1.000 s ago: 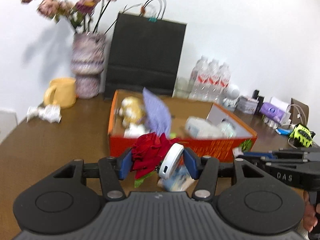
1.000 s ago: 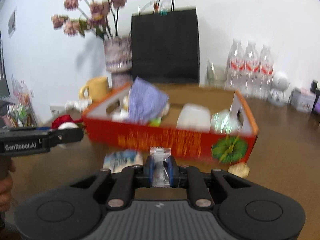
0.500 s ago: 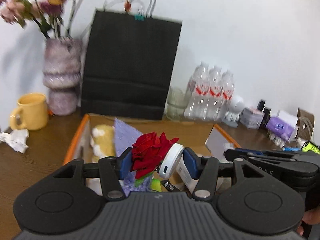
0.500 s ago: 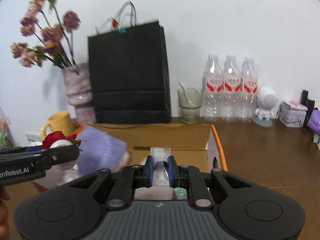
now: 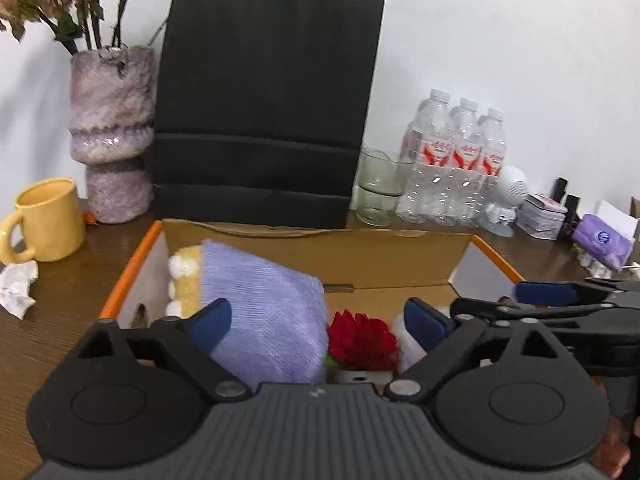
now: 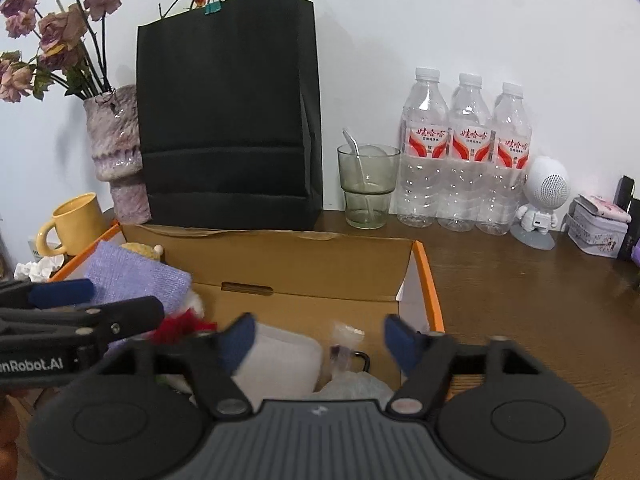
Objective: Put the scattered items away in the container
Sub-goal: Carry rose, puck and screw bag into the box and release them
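Both grippers had come forward over the cardboard box [image 5: 400, 256] since a second earlier, when they hung short of its orange front wall, and each had let its load go. From the left wrist view, the left gripper [image 5: 320, 322] had its jaws opening, spread wide with blue pads clear of everything; the red rose [image 5: 362, 338] it had been clamping a second ago lay below between them, loose inside the box, with a small white device [image 5: 362, 376] just under it. Beside the rose, to the left, sat a lilac knitted cloth [image 5: 264, 312], and behind that a yellow plush toy [image 5: 186, 276] against the left wall. From the right wrist view, the right gripper [image 6: 318, 338] likewise had jaws opening and gripping nothing; the clear sachet [image 6: 344, 344] it had pinched earlier lay in the box between the fingers, next to a white lidded tub [image 6: 280, 360].

Farther back, behind the box, a black paper bag [image 6: 228, 120] stood against the white wall. Left of it were a mottled purple vase [image 5: 112, 136] of dried flowers and a yellow mug [image 5: 48, 220], with crumpled paper [image 5: 18, 288] near the mug. Right of the bag stood a glass [image 6: 368, 188] with a spoon in it, three water bottles [image 6: 466, 152], and a white robot figure [image 6: 542, 200] on the brown table [image 6: 540, 300].
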